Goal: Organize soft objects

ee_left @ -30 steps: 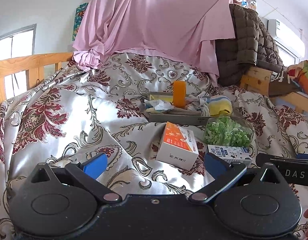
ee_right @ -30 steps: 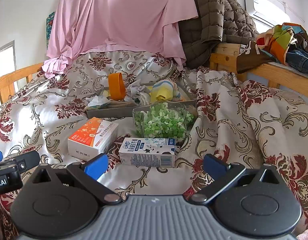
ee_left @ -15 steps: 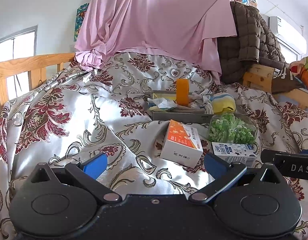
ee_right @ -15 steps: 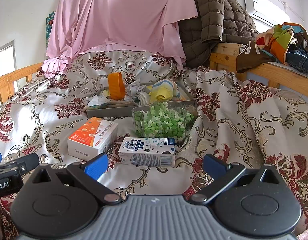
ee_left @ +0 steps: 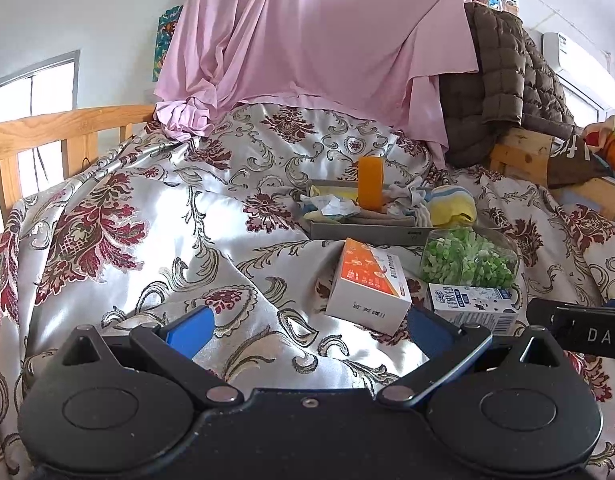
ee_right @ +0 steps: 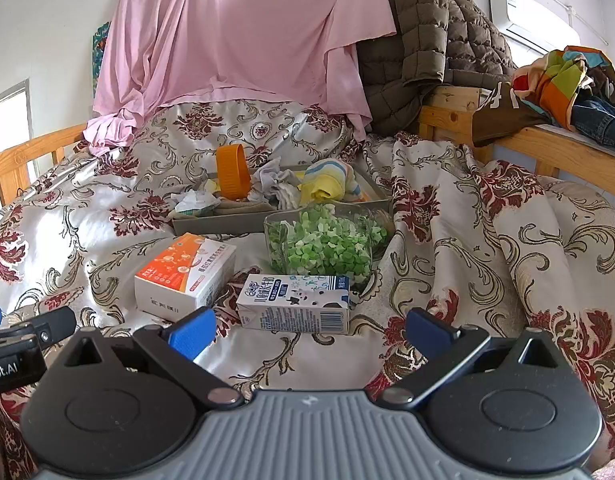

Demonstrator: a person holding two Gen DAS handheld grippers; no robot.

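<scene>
A grey tray (ee_right: 211,222) on the bed holds crumpled cloths (ee_right: 277,184), a yellow striped sock bundle (ee_right: 327,182) and an upright orange ring (ee_right: 232,172). The tray (ee_left: 363,234) and sock bundle (ee_left: 453,210) also show in the left wrist view. My left gripper (ee_left: 307,330) is open and empty, low over the quilt in front of an orange-white box (ee_left: 369,284). My right gripper (ee_right: 309,332) is open and empty, just short of a blue-white milk carton (ee_right: 295,304).
A clear container of green pieces (ee_right: 323,244) stands between carton and tray. The patterned satin quilt (ee_right: 467,240) covers the bed. A pink sheet (ee_right: 235,40) and brown jacket (ee_right: 427,40) hang behind. Wooden bed rails (ee_left: 47,136) run on both sides.
The left gripper's view has shifted slightly, so the box and tray sit a little further right and lower. The right gripper has barely moved. Both stay open.
</scene>
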